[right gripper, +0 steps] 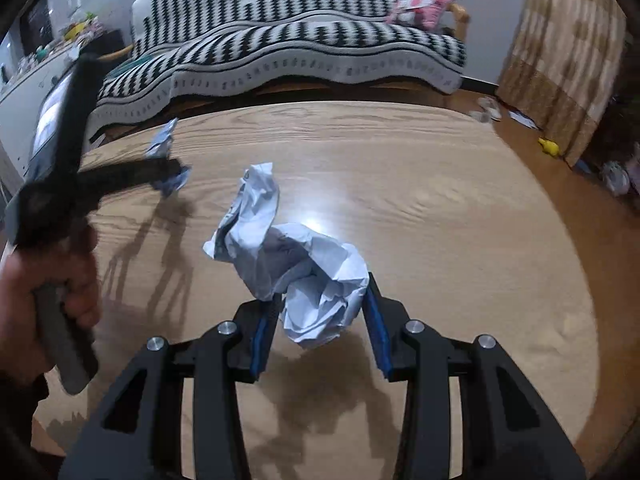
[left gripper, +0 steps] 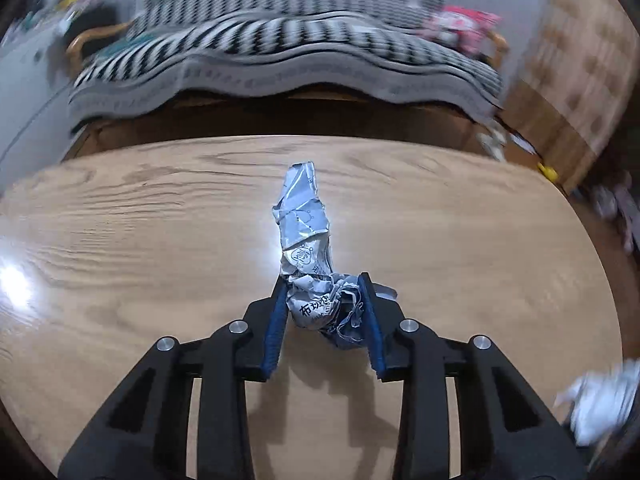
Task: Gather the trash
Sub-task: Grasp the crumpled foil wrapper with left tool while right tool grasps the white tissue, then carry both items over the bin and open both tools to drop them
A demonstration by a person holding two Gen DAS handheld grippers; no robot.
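Observation:
In the left wrist view my left gripper (left gripper: 324,286) is shut on a crumpled silver printed wrapper (left gripper: 302,216), whose long end sticks out past the blue pads over the wooden table (left gripper: 120,240). In the right wrist view my right gripper (right gripper: 324,294) is shut on a crumpled ball of white paper (right gripper: 304,272), held just above the table (right gripper: 440,200) with its shadow beneath. The left gripper (right gripper: 172,168) shows blurred at the left there, gripped by a hand (right gripper: 52,280), with the silver wrapper (right gripper: 162,142) in its fingers. The white paper (left gripper: 600,404) appears blurred at the left view's lower right.
Beyond the table's far edge stands a sofa under a black-and-white zigzag blanket (right gripper: 320,40) with a pink cushion (right gripper: 428,4). A tan checked curtain (right gripper: 560,52) hangs at the right. A yellow toy (right gripper: 550,146) and small items lie on the floor.

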